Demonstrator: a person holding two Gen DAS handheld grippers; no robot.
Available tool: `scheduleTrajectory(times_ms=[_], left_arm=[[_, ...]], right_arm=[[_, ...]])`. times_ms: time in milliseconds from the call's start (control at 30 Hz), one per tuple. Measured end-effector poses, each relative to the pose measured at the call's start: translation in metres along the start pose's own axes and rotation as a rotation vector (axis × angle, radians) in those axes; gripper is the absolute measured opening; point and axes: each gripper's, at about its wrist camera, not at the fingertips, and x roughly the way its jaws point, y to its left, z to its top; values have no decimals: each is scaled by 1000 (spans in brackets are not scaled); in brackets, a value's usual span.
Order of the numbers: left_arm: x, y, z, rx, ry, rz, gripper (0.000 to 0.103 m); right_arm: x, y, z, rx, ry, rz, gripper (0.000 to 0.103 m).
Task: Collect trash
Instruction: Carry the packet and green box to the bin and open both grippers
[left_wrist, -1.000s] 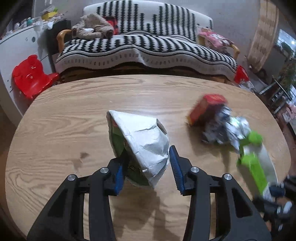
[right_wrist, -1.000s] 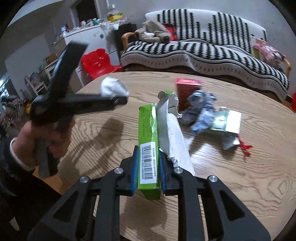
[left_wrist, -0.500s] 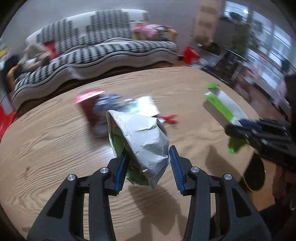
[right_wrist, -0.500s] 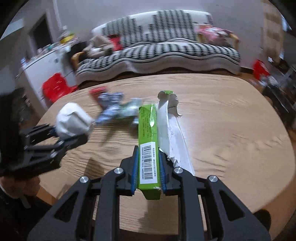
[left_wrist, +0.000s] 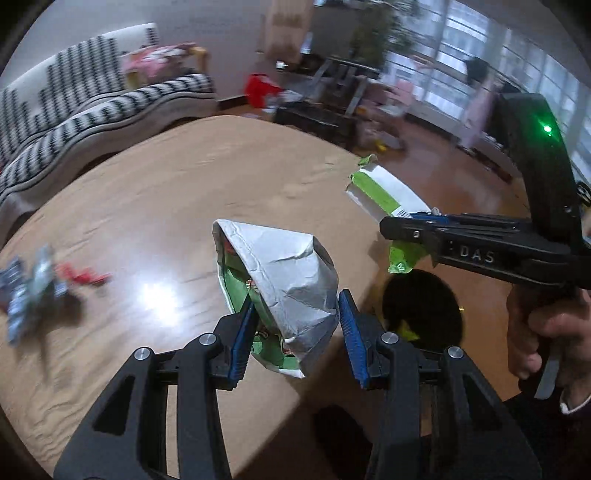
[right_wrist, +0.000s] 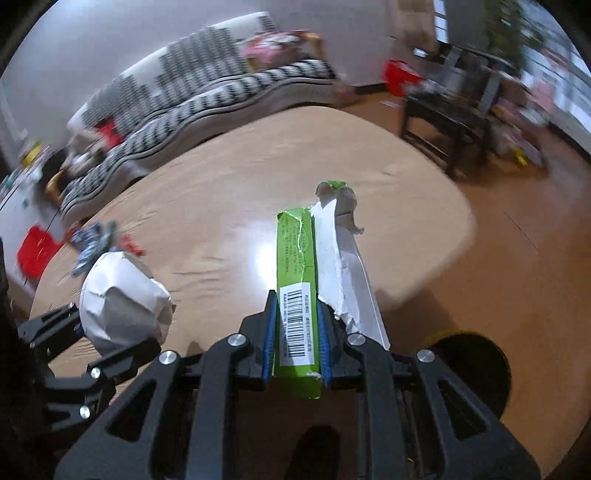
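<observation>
Beyond both clamped grippers, only the left view shows the hand (left_wrist: 546, 332).

The right claw (right_wrist: 297, 336) squeezes a torn green box (right_wrist: 297, 280) over the brown table (right_wrist: 221, 192), the left claw (right_wrist: 110, 332) holds a crumpled silver bag (right_wrist: 122, 295) beside it, and a dark bin (right_wrist: 469, 365) sits below the table's edge.
</observation>
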Motion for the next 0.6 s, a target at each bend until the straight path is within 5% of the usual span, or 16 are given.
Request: scheduleTrajectory(times_ms=[233,600], left_arm=[[47,-62,9,76,44,-110,43],[102,-142,9,177,108,-228,43]], right_arm=[[-26,-93,-27,192,12,-165,20],[-54,-170,-71,351,39,-276,20]])
